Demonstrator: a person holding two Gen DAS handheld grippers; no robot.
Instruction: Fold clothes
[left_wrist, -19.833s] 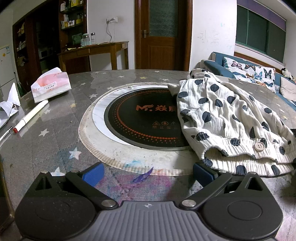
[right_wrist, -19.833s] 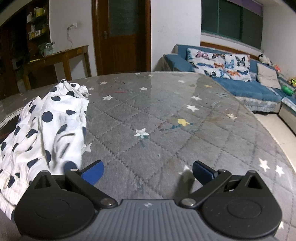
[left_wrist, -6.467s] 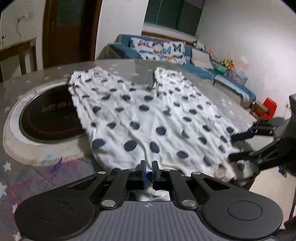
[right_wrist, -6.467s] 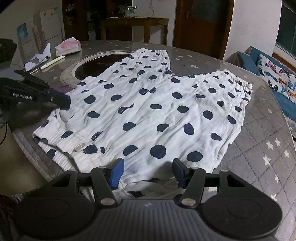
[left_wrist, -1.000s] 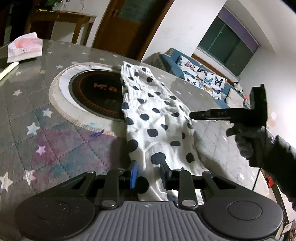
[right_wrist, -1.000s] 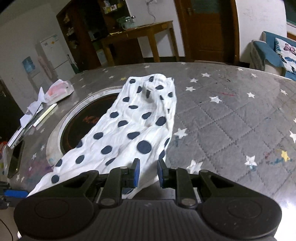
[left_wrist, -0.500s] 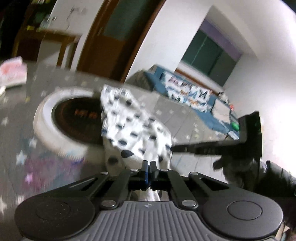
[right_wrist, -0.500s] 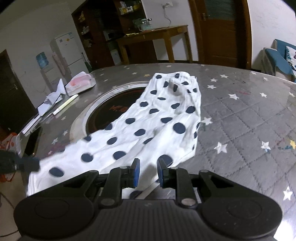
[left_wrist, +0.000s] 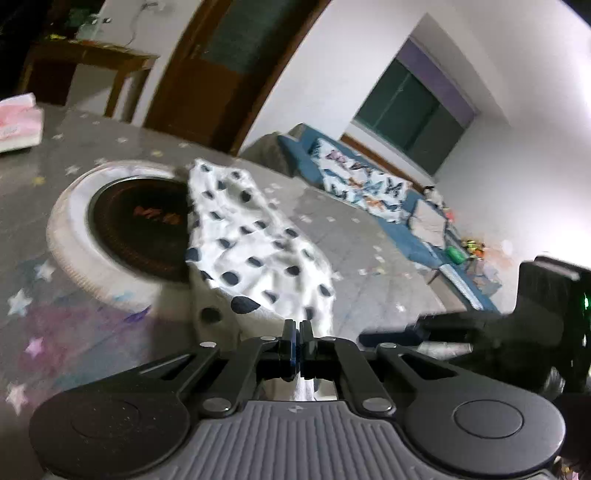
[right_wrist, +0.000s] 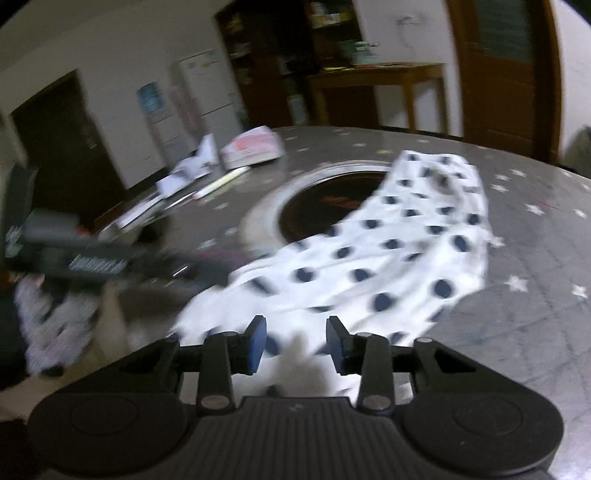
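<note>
A white garment with dark polka dots (left_wrist: 255, 251) lies folded lengthwise as a long strip on the grey star-patterned table (left_wrist: 74, 332), its far end beside the round black hob. My left gripper (left_wrist: 298, 345) is shut on the near end of the garment and lifts it off the table. In the right wrist view the garment (right_wrist: 388, 258) runs from the hob toward my right gripper (right_wrist: 295, 339), whose jaws stand apart with cloth lying between and below them. The right gripper (left_wrist: 480, 328) shows at the right of the left wrist view, and the left gripper (right_wrist: 85, 258) at the left of the right wrist view.
A round black hob (left_wrist: 140, 225) with a white rim is set in the table. A pink tissue pack (right_wrist: 255, 147), papers and a white marker (right_wrist: 221, 182) lie at the far side. A blue sofa (left_wrist: 369, 192) stands beyond the table edge. Both views are motion-blurred.
My left gripper, shut on the near end of the garment, has kept lifting it. My right gripper has opened wider and let the cloth go, swinging left.
</note>
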